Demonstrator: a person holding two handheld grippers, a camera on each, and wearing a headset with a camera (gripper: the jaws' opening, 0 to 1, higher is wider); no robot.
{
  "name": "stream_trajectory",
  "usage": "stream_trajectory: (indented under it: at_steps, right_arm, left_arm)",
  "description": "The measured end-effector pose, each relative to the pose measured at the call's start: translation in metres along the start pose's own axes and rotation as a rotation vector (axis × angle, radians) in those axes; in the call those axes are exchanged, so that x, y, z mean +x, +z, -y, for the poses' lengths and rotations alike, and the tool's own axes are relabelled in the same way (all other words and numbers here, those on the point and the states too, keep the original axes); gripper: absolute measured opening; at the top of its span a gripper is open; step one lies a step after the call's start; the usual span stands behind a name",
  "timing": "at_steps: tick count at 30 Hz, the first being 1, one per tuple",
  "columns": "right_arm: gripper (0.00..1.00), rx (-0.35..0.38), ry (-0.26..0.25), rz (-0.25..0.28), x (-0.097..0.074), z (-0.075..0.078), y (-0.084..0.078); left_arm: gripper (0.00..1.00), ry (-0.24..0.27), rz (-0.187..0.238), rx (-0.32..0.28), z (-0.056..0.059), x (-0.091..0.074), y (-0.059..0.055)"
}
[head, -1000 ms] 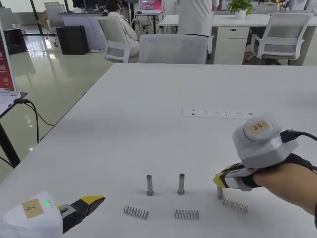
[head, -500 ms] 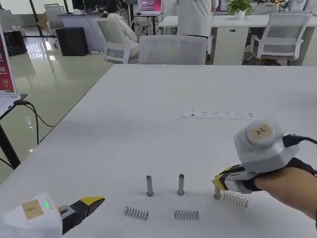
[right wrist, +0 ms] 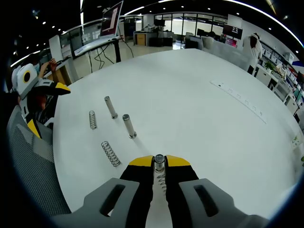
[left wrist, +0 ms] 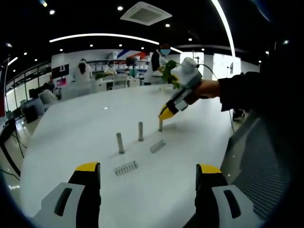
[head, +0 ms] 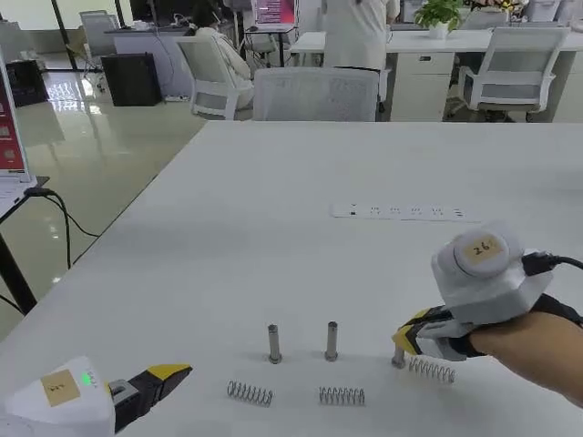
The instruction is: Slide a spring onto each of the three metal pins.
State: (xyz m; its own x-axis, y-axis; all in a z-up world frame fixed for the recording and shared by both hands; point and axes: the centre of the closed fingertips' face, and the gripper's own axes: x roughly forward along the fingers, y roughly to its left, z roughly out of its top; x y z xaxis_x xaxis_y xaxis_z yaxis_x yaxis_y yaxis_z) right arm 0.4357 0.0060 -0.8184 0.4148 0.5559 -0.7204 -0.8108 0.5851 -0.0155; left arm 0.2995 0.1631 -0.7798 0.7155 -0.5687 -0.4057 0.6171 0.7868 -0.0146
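1. Right gripper, held in a hand at the near right of the white table, has its jaws drawn almost together. The yellow tips pinch the top of the rightmost pin, which stands upright on the tabletop.
2. Under those jaws lies the right spring, flat on the table just beside the foot of that pin. In the head view it stretches off to the pin's right.
3. Low at the near left corner, the left gripper is spread wide, with only bare tabletop between its two jaws. It is well apart from the pins.
4. Ahead of it in the front row, the left spring and the middle spring lie on their sides, each loose on the table.
5. Just behind each of these two springs stands a pin, the left pin and the middle pin. Both are upright with bare shafts, near their springs but not touching them.
6. Farther up the table a white power strip lies flat, well apart from the row of pins.
7. Beyond the far edge are grey office chairs and desks.
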Motion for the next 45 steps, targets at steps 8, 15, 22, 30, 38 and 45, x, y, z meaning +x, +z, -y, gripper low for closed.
stream_trajectory:
  at_steps: [8, 15, 22, 30, 38, 45]
  right_arm:
    - [0.05, -0.008, -0.002, 0.003, -0.001, 0.000, 0.000]
    - [0.07, -0.011, 0.002, 0.005, -0.001, -0.001, 0.000]
    - [0.09, -0.012, 0.002, 0.010, -0.002, 0.000, 0.001]
    - [0.12, -0.011, 0.004, 0.010, -0.003, 0.000, -0.002]
    - [0.13, -0.004, 0.003, 0.006, -0.006, 0.004, -0.009]
    - [0.14, 0.012, 0.001, -0.015, -0.009, 0.007, -0.026]
  left_arm:
    - [0.79, -0.002, 0.000, 0.001, 0.001, 0.000, 0.000]
    - [0.79, -0.002, 0.003, -0.002, 0.000, 0.000, 0.001]
    - [0.79, -0.001, 0.002, -0.004, 0.000, -0.001, 0.001]
    - [0.78, 0.004, 0.004, -0.007, -0.002, -0.001, 0.001]
    - [0.78, 0.006, 0.001, -0.009, -0.002, -0.001, 0.001]
    - [0.78, 0.005, -0.003, -0.012, -0.002, 0.000, -0.001]
